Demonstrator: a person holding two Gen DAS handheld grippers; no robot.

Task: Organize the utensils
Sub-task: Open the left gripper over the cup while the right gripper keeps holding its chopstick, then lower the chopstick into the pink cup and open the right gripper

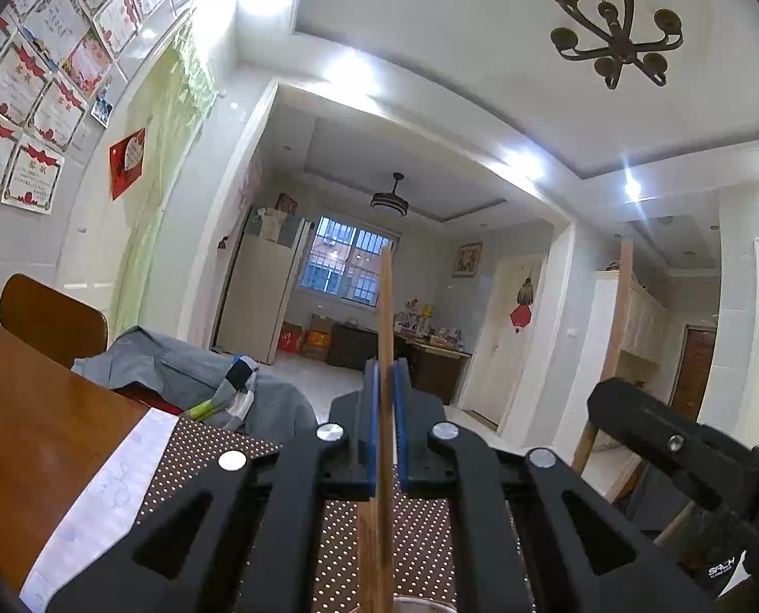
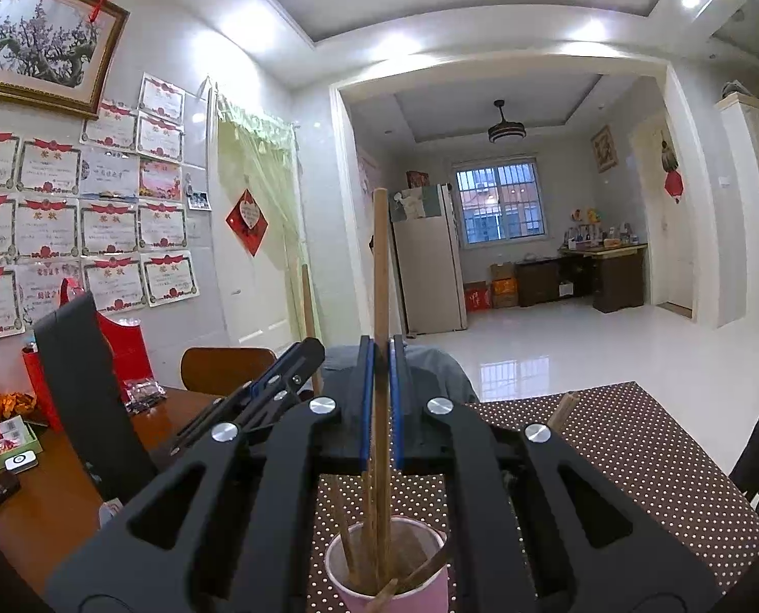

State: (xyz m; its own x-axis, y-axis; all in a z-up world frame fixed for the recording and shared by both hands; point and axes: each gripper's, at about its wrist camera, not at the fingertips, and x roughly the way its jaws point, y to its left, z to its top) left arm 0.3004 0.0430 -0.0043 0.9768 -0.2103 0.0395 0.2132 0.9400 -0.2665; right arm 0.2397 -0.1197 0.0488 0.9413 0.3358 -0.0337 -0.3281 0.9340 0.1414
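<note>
Worktop (image 2: 63, 500): brown wood under a dotted mat (image 2: 635, 439).
Cup (image 2: 433, 595): pink, seen whole only from the right wrist, chopsticks standing in it.
Right gripper (image 2: 381, 398): fingers pinching an upright chopstick (image 2: 380, 265) over the cup.
Left gripper (image 1: 387, 408): fingers pinching another chopstick (image 1: 385, 306).
Writing: "SACH" on the right gripper, seen from the left wrist.

The left gripper (image 1: 385, 408) stands beside the right gripper (image 2: 379, 393), at its nine o'clock, each with an upright chopstick (image 2: 381, 306) between its jaws. Below the right one, at six o'clock, a cup (image 2: 420, 595) holding more chopsticks sits on the dotted mat (image 2: 635, 460), which lies on the table (image 2: 47, 511). A chair (image 2: 216, 370) stands behind the table.
</note>
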